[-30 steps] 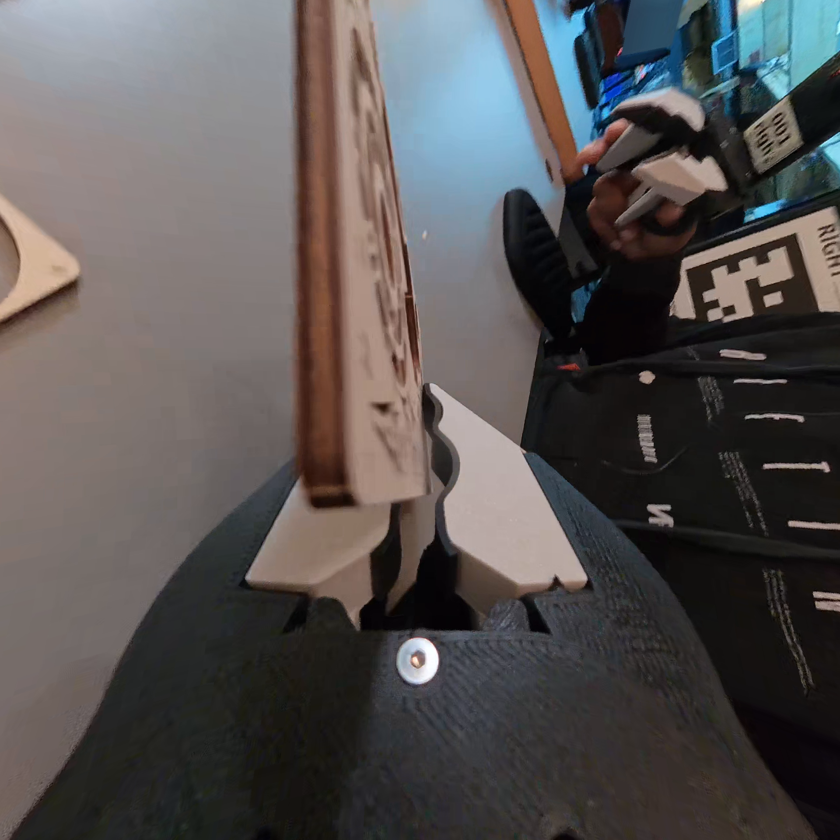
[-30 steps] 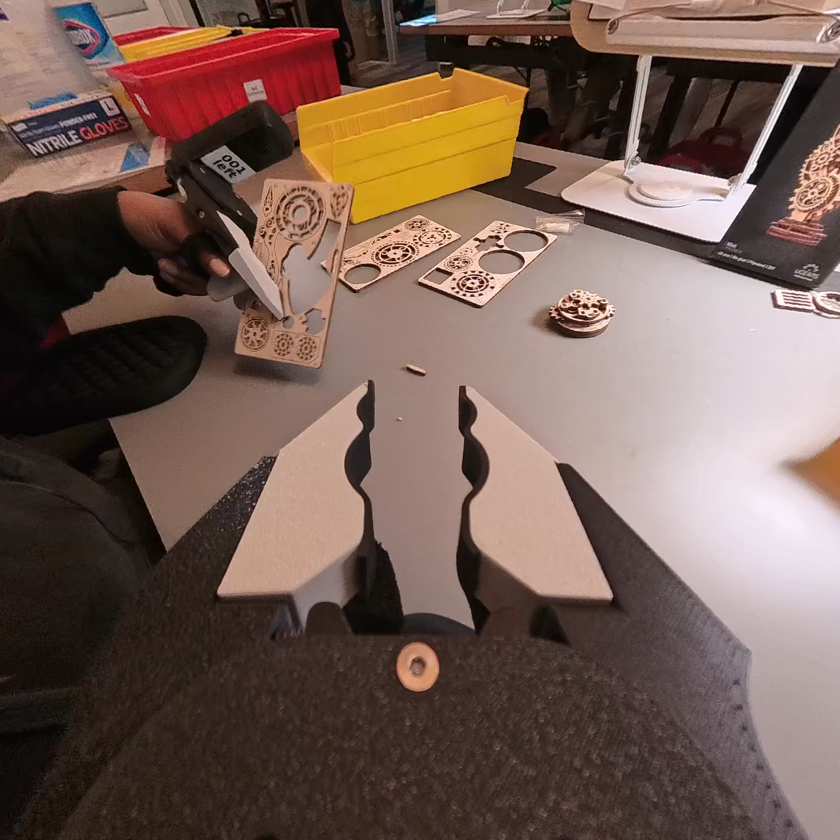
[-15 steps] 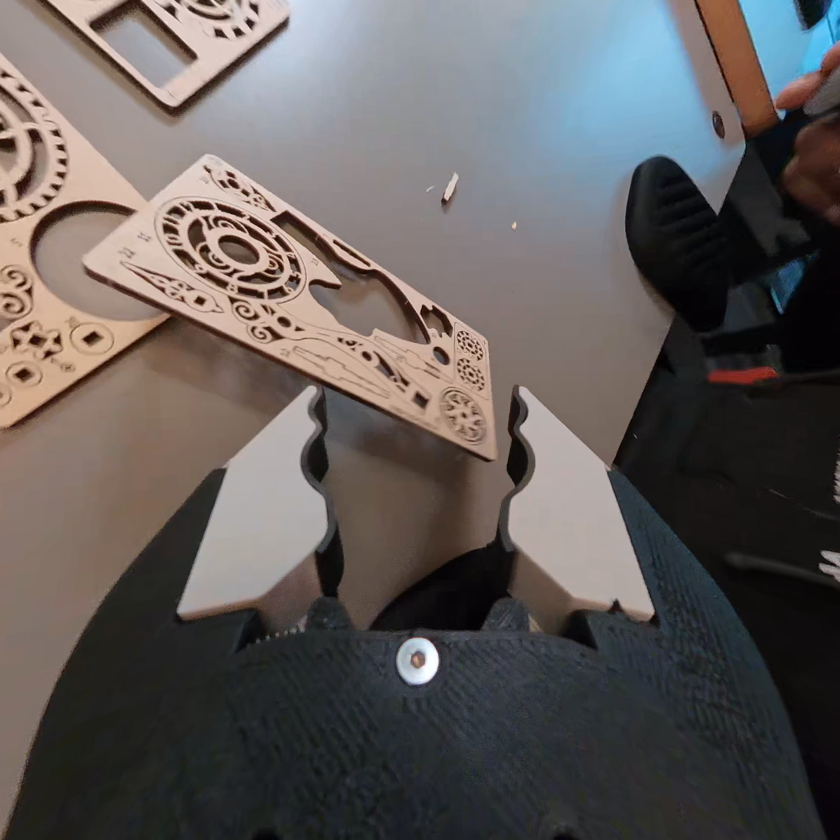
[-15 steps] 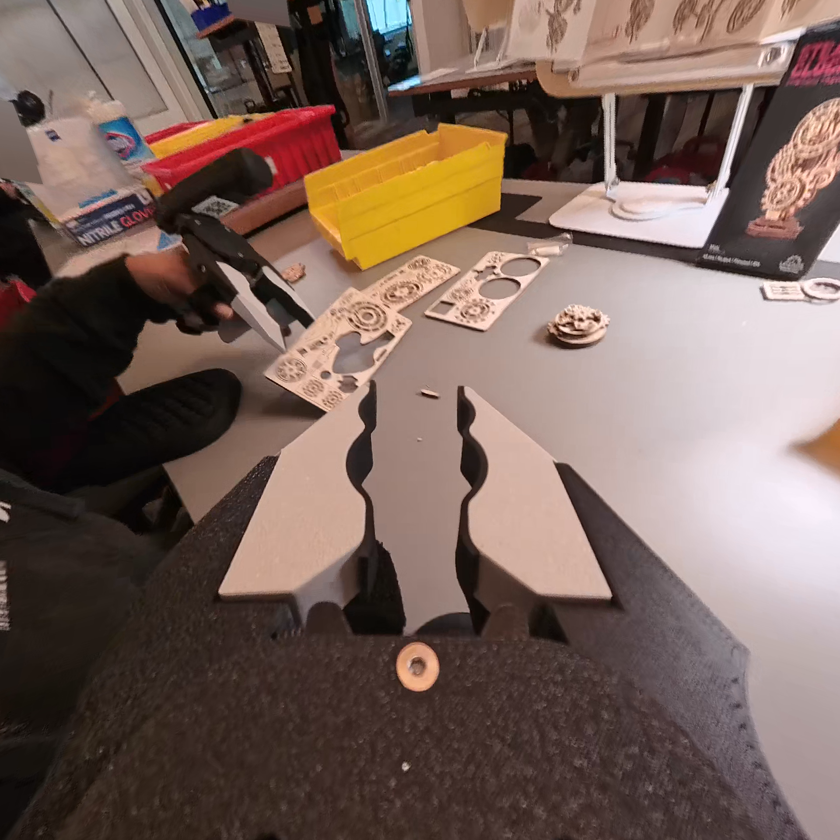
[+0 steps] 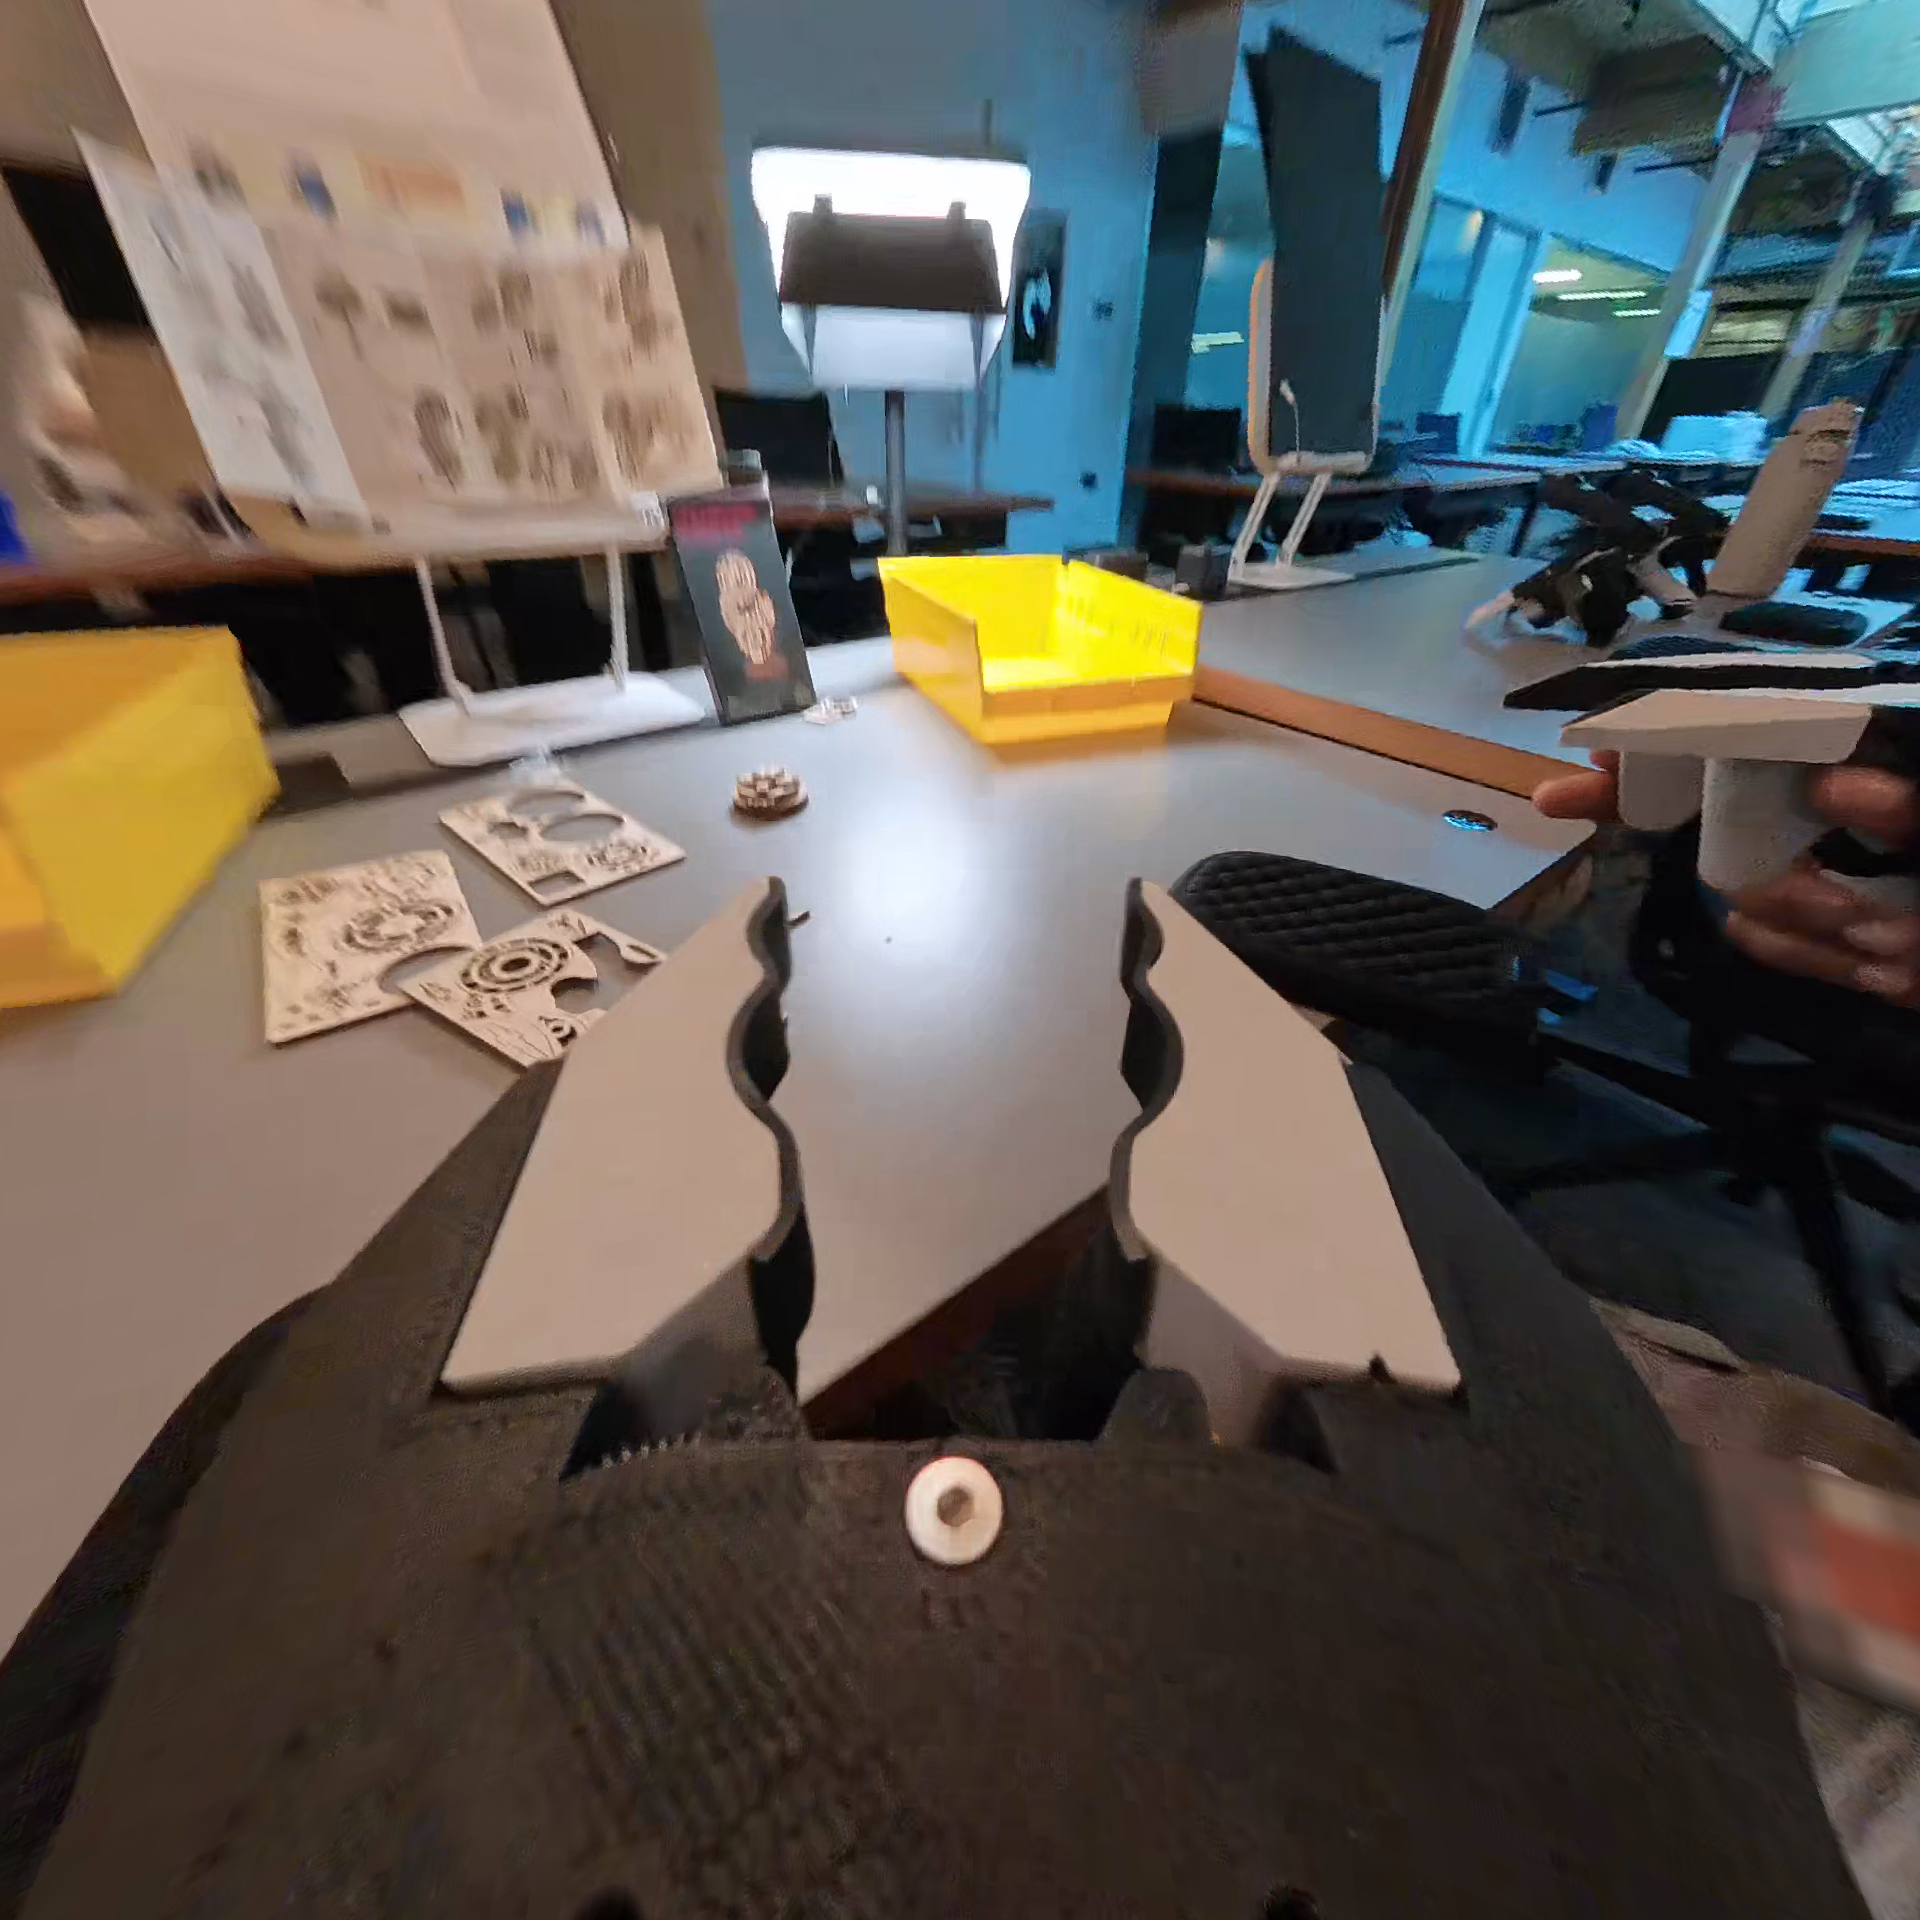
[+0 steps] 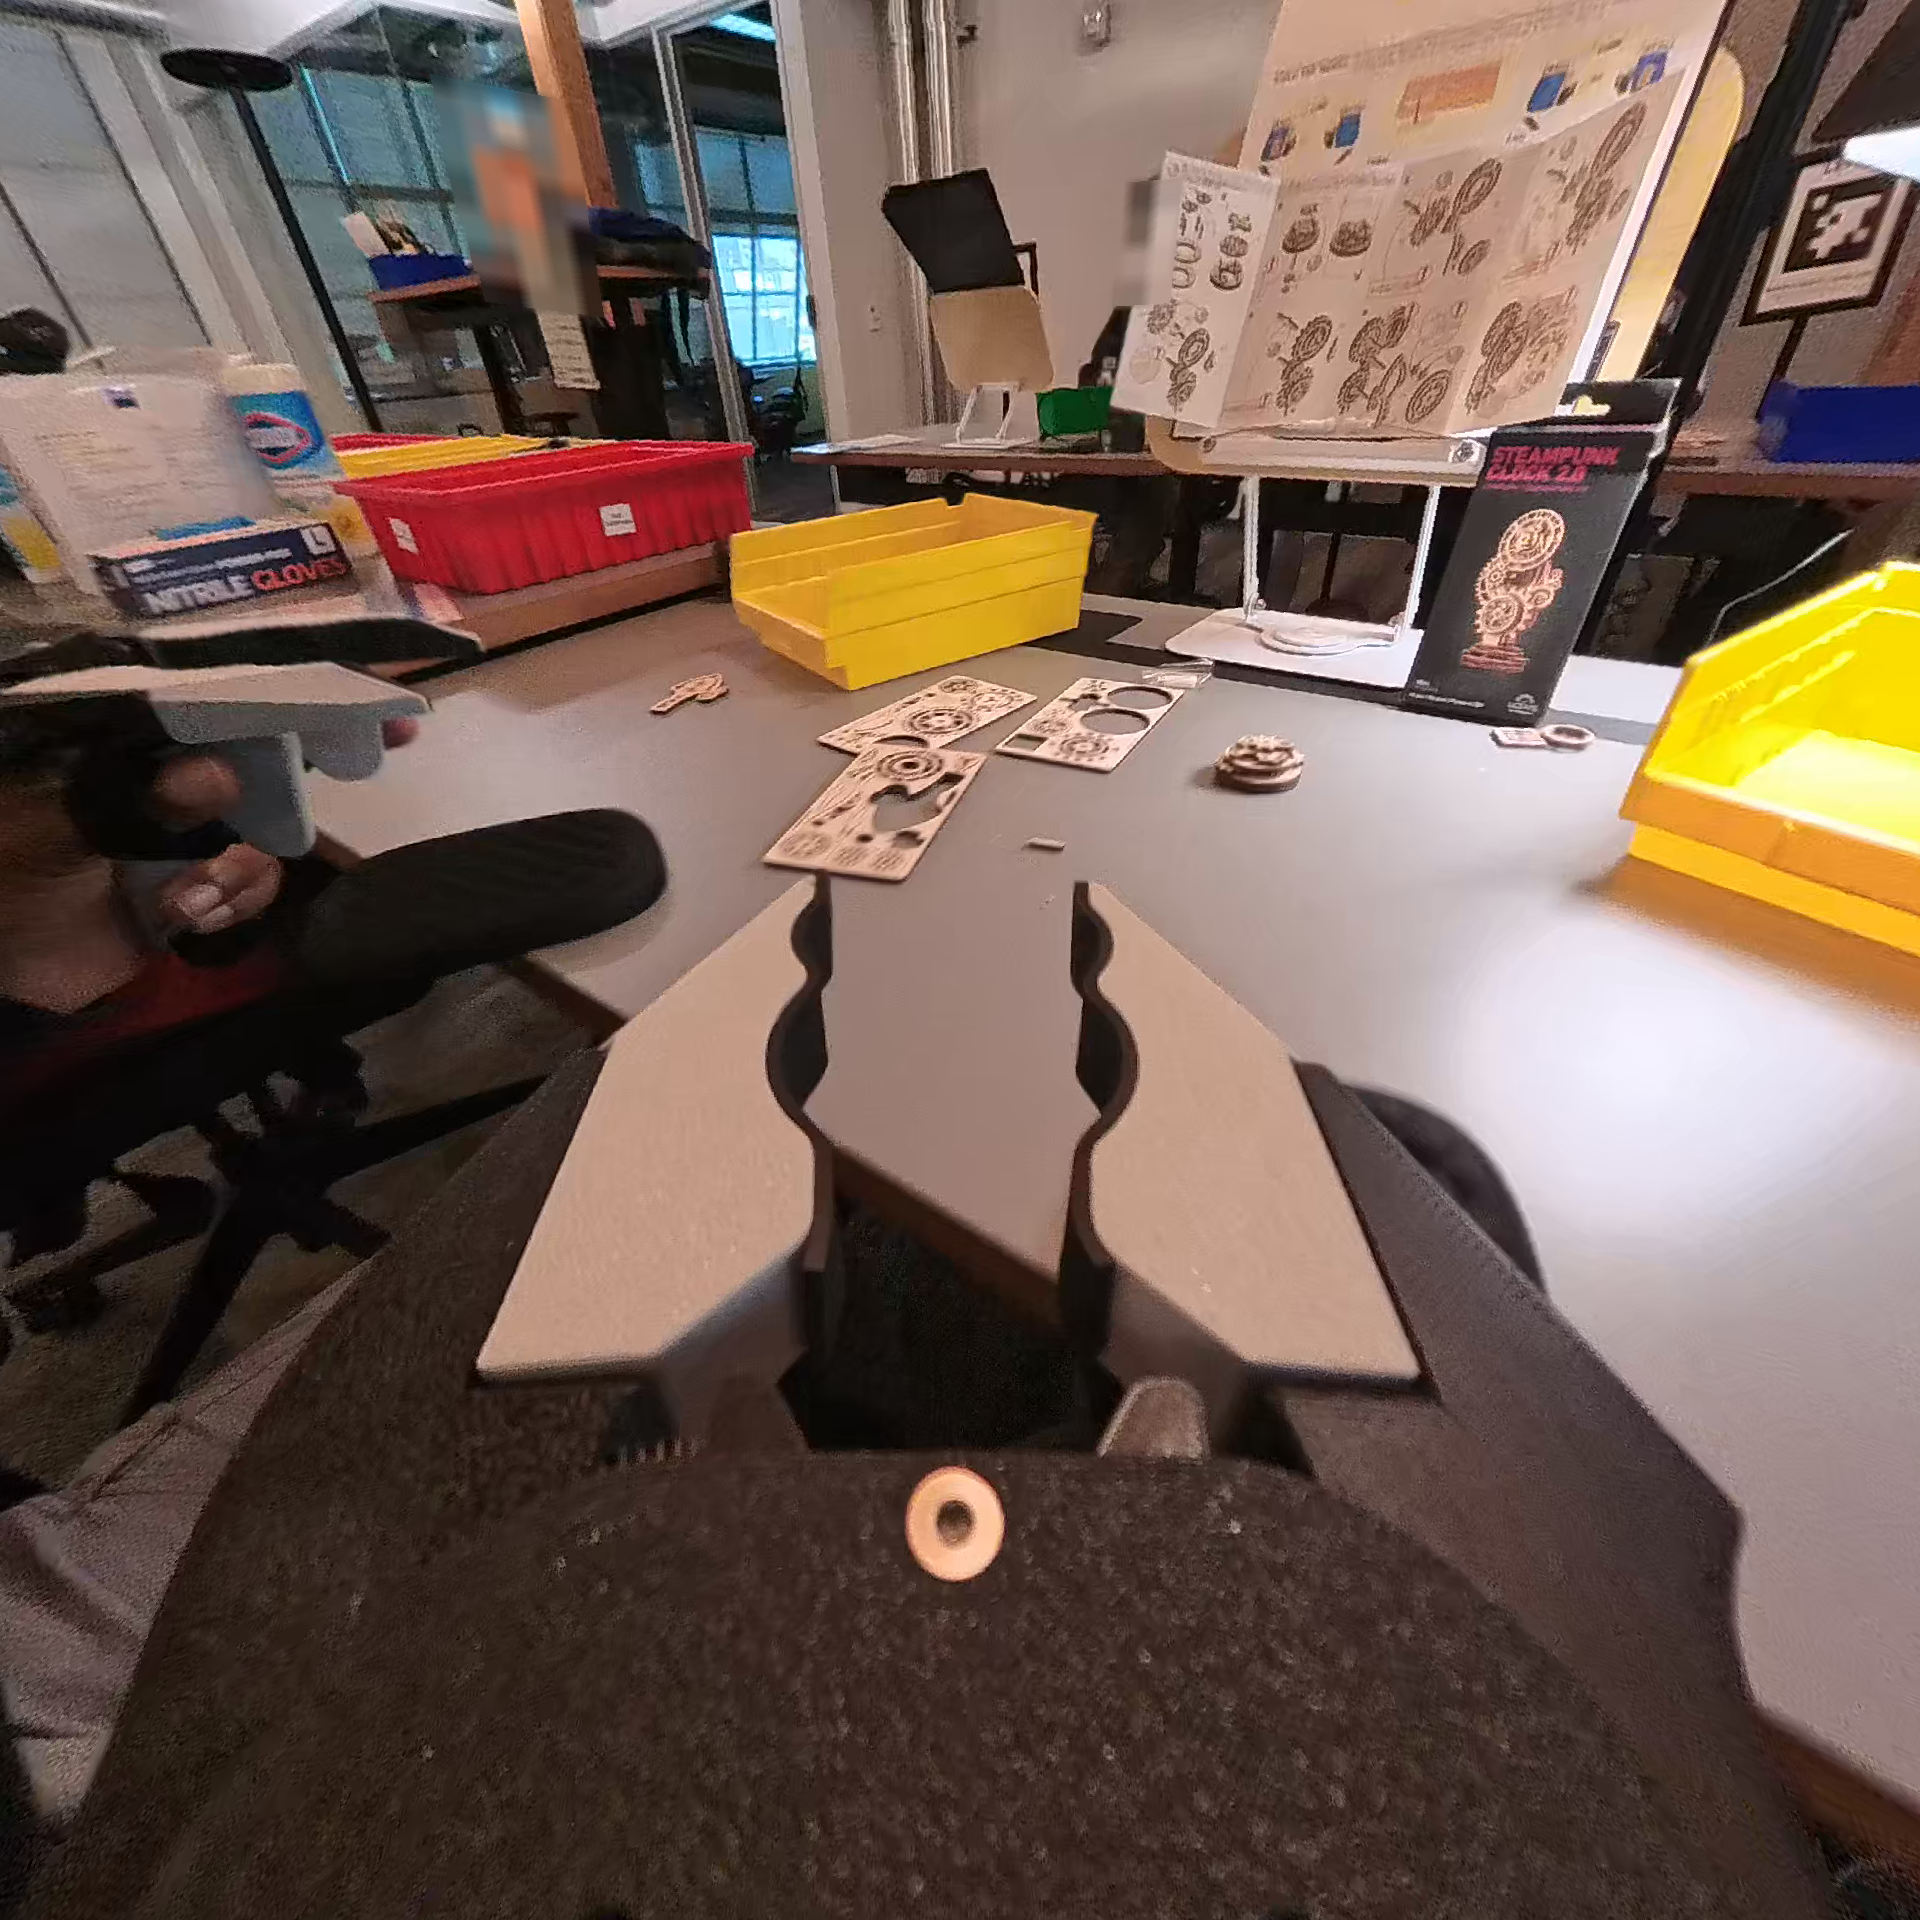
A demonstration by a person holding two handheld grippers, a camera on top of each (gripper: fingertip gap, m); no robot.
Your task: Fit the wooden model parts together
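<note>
Left gripper [image 5: 954, 904] and right gripper [image 6: 951, 899] are hovering, jaws wide and empty, above the grey tabletop [image 6: 1351, 935]; flat laser-cut wooden part sheets [image 6: 881, 798] are lying ahead.

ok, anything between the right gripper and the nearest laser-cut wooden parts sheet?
Nothing visible. The open right gripper hangs at the table edge; only bare grey tabletop separates it from the nearest flat wooden parts sheet, ahead and slightly left.

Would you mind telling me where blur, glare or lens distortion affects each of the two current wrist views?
Left wrist view: the instruction sheets at upper left are motion-smeared, a bright glare patch sits on the grey table, and the edges bow from the wide lens. Right wrist view: mostly sharp, with soft glare on the table at right; the left gripper at the left edge looks stretched.
</note>
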